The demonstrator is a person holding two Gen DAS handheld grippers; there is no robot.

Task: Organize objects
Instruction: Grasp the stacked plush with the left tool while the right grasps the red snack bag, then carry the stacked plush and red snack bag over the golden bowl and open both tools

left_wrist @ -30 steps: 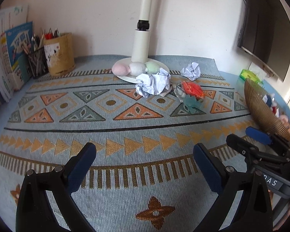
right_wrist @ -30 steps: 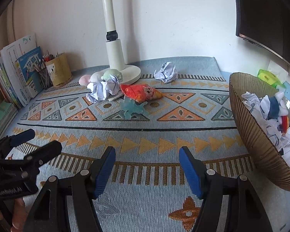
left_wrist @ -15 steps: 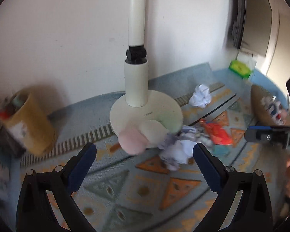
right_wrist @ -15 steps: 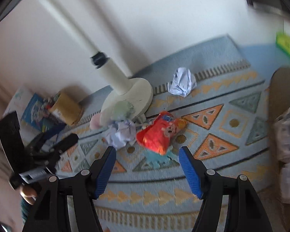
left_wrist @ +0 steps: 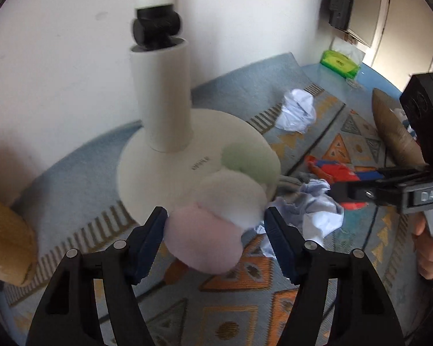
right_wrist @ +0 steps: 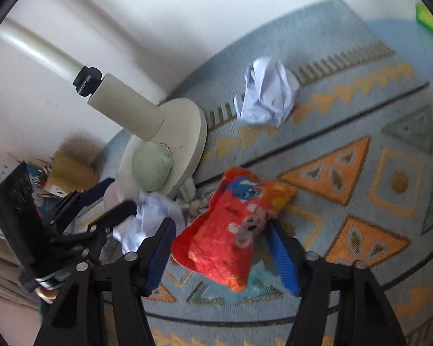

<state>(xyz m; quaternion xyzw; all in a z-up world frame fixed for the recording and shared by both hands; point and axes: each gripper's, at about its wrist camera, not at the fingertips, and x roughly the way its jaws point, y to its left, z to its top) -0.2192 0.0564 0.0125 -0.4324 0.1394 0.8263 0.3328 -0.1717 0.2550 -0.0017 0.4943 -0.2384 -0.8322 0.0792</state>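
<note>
The left gripper [left_wrist: 215, 240] is closing around a soft toy of three pastel puffs [left_wrist: 216, 216], the pink puff between its blue pads; whether they press it yet I cannot tell. The toy's long axis runs from the pink end at lower centre up and right to the green end, which rests on the round lamp base [left_wrist: 164, 170].

The right gripper [right_wrist: 220, 252] is closing too, a red snack bag [right_wrist: 233, 230] lying between its pads, seemingly short of touching. The bag's long axis slants from lower centre up toward the right.

Everything sits on a blue-grey patterned rug [right_wrist: 360, 173] against a white wall [left_wrist: 57, 72]. A crumpled paper ball [right_wrist: 268, 92] lies near the rug's fringed edge, in the upper middle of the right view.
</note>
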